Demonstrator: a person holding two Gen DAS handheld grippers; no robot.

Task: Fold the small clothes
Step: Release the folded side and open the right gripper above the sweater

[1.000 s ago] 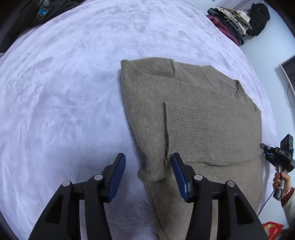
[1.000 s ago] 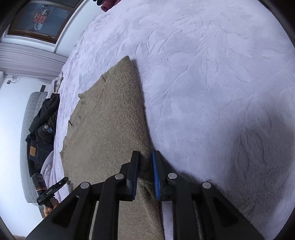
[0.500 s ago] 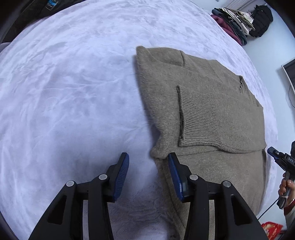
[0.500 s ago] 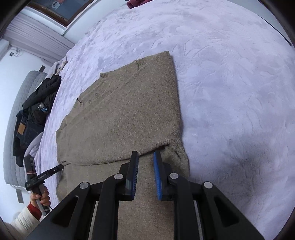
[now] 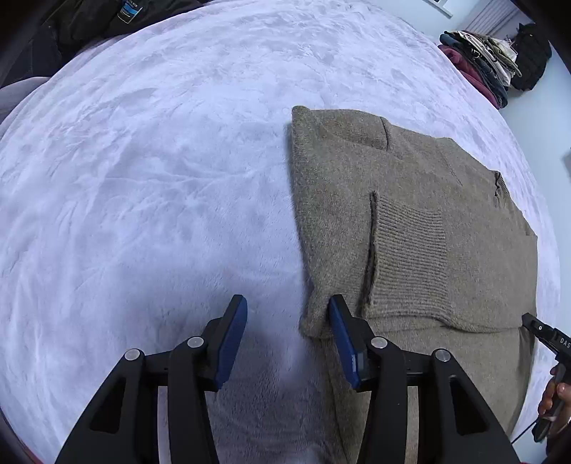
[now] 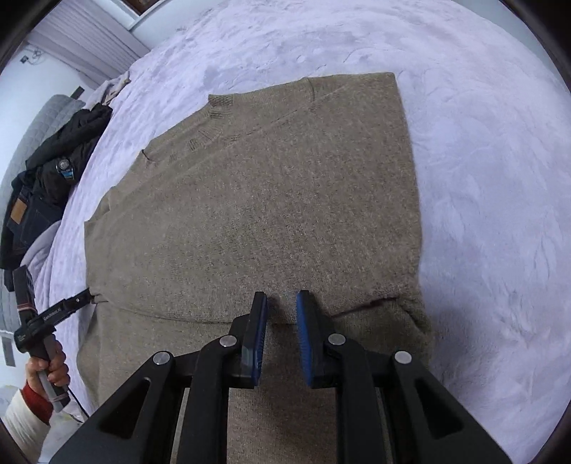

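Lilac plush bedspread (image 5: 150, 185) carries the folded taupe knitted sweater (image 5: 410, 221), the left gripper (image 5: 287, 330), jaws just reopened and empty, at its folded corner, while the right gripper (image 6: 282, 321) hovers narrowly parted, gripping nothing, above it.

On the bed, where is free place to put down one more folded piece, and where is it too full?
Free: the wide blanket beside the sweater's folded edge, bordered by the dark clothes at the far edge. Also the blanket on the sweater's other side in the right wrist view. Crowded: the corner with the stacked clothes, and the dark pile.
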